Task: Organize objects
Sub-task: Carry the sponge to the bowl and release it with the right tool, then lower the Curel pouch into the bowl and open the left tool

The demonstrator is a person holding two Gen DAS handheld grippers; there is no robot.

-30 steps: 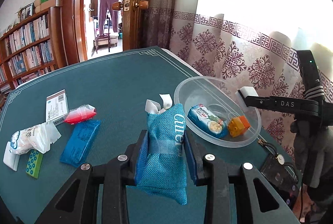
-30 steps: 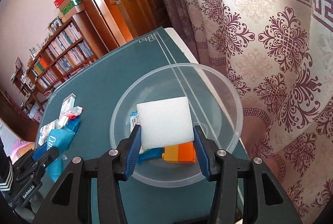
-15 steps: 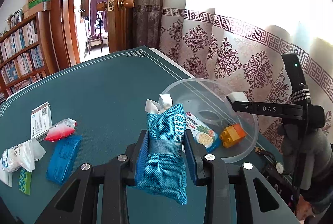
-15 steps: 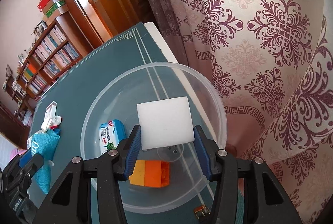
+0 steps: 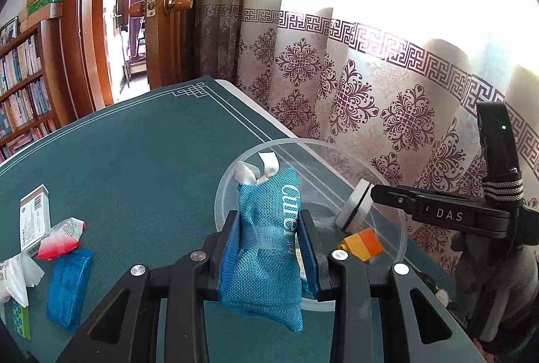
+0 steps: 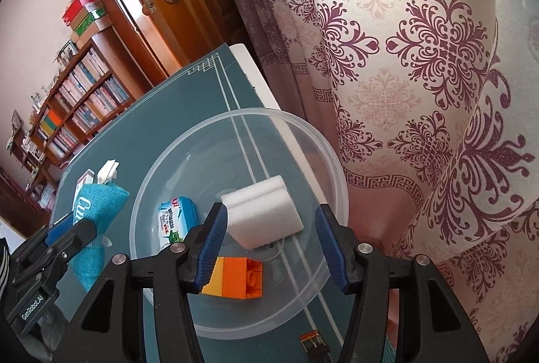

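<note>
Teal cloth covers the desk (image 5: pixel 141 167). At the lower left of the left wrist view lie a white box (image 5: pixel 33 221), a red and white packet (image 5: pixel 60 236) and a blue packet (image 5: pixel 69 285), close together. At lower centre the left gripper (image 5: pixel 269 248) has its jaws clamped narrow on a blue woven pouch (image 5: pixel 266 238), held upright at the near rim of a clear plastic bowl (image 5: pixel 401 228). In the right wrist view, the bowl holds a blue wipes pack (image 6: pixel 177 221) at left, an orange and yellow toy brick (image 6: pixel 235 277) at the bottom and a white sponge (image 6: pixel 266 214) in the middle. The right gripper (image 6: pixel 269 241) is over the bowl, its jaws opening; the sponge sits tilted between them, touching the left pad and clear of the right one.
</note>
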